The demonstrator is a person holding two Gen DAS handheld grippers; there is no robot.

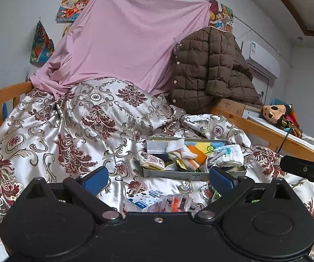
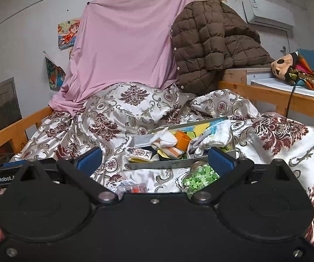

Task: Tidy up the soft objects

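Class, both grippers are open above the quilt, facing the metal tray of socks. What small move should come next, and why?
Probably ease the right gripper forward to the tray and close on the white sock lying on top of the pile. Both grippers are open and hold nothing, the left gripper included, and that sock looks unobstructed.

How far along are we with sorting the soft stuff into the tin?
Done: socks and small cloths already heaped in the grey metal tray on the patterned satin quilt. In hand: nothing; left gripper and right gripper open, empty. Left: the patterned sock draped over the tray's rim.
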